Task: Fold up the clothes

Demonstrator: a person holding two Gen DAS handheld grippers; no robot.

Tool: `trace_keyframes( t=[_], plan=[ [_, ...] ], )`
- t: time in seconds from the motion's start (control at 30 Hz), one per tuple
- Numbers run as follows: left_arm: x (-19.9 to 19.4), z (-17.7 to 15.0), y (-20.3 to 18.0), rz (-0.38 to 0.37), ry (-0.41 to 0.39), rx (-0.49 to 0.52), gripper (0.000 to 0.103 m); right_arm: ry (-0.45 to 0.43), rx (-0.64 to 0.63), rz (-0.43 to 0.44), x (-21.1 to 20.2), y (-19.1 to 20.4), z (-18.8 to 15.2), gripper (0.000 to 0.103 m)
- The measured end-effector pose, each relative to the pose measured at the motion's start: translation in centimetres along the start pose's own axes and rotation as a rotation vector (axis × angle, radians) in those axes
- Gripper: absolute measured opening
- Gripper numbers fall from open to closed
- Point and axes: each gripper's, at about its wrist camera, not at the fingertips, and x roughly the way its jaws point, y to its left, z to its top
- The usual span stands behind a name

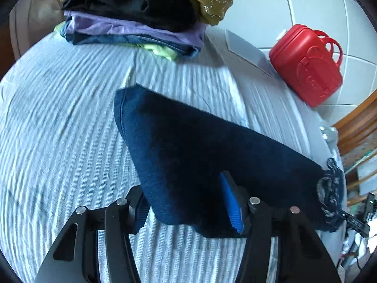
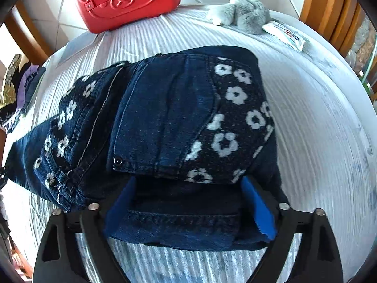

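Observation:
Dark blue jeans with white flower patches [image 2: 179, 122] lie folded on the white ribbed bedsheet [image 2: 318, 129]. In the left wrist view their plain dark leg end [image 1: 188, 146] stretches across the bed. My left gripper [image 1: 188, 210] is wide open, its blue pads either side of the leg fabric, which drapes over them. My right gripper [image 2: 188, 210] is also wide open around the folded waistband edge, blue pads [image 2: 259, 210] apart from each other with denim between them.
A stack of folded clothes [image 1: 134, 21] sits at the far left of the bed. A red plastic case [image 1: 308, 66] and a grey plush toy [image 2: 242, 14] lie near the far edge. Tiled floor and wooden furniture [image 2: 329, 4] lie beyond.

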Motion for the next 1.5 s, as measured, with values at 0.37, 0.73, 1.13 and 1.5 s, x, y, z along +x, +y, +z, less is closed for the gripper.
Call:
trace_keyframes(
  t=[0.37, 0.73, 1.13, 1.5],
  plan=[
    [-6.3, 0.4, -2.2, -0.128, -0.066, 0.084, 0.023, -0.008, 0.006, 0.064, 0.0, -0.6, 0.0, 0.098],
    [-10.0, -0.7, -22.4, -0.415, -0.054, 0.455, 0.023, -0.104, 0.151, 0.26, -2.7, -4.6, -0.7, 0.092],
    [2.0, -14.4, -49.2, -0.539, 0.199, 0.829, 0.071, -0.163, 0.427, 0.149, -6.3, -19.2, -5.7, 0.092],
    [0.9, -8.1, -45.4, -0.281, 0.065, 0.67, 0.084, -0.171, 0.406, 0.293, -6.8, -20.5, -4.8, 0.092]
  ],
)
